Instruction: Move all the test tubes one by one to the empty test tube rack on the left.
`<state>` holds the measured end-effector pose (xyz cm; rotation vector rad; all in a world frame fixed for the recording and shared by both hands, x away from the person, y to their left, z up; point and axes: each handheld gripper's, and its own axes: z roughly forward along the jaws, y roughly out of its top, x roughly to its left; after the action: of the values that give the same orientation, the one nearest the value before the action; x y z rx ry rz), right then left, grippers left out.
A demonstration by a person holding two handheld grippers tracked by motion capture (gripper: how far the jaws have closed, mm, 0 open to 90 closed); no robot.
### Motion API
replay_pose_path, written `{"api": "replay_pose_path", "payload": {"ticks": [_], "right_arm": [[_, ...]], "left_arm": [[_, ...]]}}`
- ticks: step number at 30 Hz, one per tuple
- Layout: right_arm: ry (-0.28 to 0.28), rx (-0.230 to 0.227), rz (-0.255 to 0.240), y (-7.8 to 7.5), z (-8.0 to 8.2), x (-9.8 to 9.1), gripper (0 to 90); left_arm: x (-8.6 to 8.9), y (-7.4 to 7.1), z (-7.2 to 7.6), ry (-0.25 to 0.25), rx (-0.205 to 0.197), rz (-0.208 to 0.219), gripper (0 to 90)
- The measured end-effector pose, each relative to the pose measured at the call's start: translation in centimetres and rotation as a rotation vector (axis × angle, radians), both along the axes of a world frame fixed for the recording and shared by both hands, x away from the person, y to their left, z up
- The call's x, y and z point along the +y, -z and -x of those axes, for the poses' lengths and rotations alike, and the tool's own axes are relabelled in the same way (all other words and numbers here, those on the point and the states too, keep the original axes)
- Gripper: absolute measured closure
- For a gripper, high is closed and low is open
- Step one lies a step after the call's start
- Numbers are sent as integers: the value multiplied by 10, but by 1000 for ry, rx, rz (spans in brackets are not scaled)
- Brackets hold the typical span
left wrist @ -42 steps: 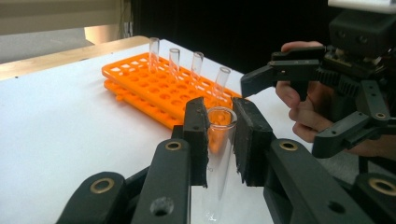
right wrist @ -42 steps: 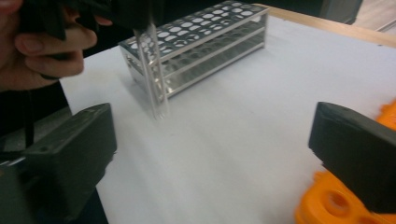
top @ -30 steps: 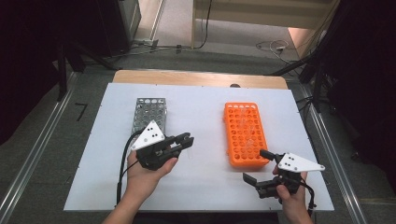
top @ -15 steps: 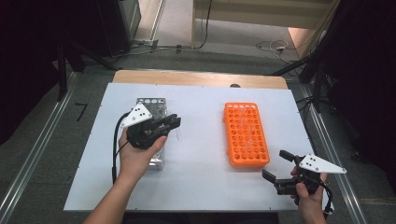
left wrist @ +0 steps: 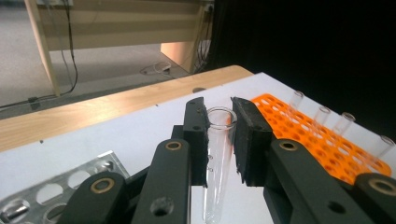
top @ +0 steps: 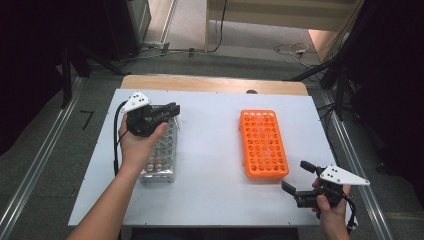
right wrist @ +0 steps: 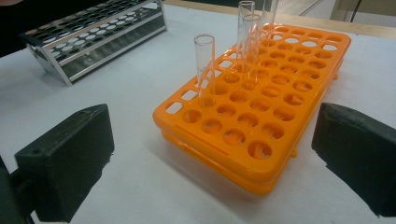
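Left gripper [top: 172, 111] over metal rack [top: 161, 161]; right gripper [top: 298, 179] apart.

Clear glass test tube [left wrist: 215, 154], seemingly empty, upright; held above the metal rack [top: 161, 155].

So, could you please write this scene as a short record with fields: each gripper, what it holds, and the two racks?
left gripper: shut on a clear test tube, above the metal rack
right gripper: open, holding nothing, near the orange rack's corner
orange rack: a few clear tubes stand upright in it
metal rack: under the left hand
table: white top
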<state>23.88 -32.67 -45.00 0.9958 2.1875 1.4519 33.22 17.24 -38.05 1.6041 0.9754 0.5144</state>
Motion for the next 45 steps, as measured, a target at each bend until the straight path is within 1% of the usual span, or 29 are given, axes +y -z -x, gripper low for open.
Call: {"api": "replay_pose_path", "payload": {"ticks": [4,5,8,16,19,21,23,28,29,34,41,45], "right_arm": [[2,6,-3,1,0,-1,0],[-1,8,-3,1,-1,-1,0],[-13,12,2,2,-2,-1,0],[-10,10,-3,1,-1,-1,0],[-12,9,-5,1,-2,-2,0],[-14,11,-7,2,-2,-2,0],[-15,13,-7,2,-2,-2,0],[-16,15,-11,1,-2,-3,0],[-16,15,-10,1,-2,-3,0],[-18,13,-10,2,-2,-4,0],[-18,14,-10,2,-2,-4,0],[-19,12,-10,1,-2,-3,0]], "left_arm": [[4,1,-14,-27,6,-2,755],[5,2,-18,-27,11,17,755],[7,3,-27,-48,23,26,755],[12,7,-49,-121,17,-2,755],[15,7,-57,-150,7,-15,755],[17,7,-61,-168,9,-8,755],[18,8,-66,-181,10,-21,755],[19,13,-73,-199,16,-20,755],[19,14,-74,-203,19,-28,755],[18,20,-78,-207,38,-40,755],[15,27,-83,-203,70,-62,754],[13,30,-85,-199,86,-84,754]]}}
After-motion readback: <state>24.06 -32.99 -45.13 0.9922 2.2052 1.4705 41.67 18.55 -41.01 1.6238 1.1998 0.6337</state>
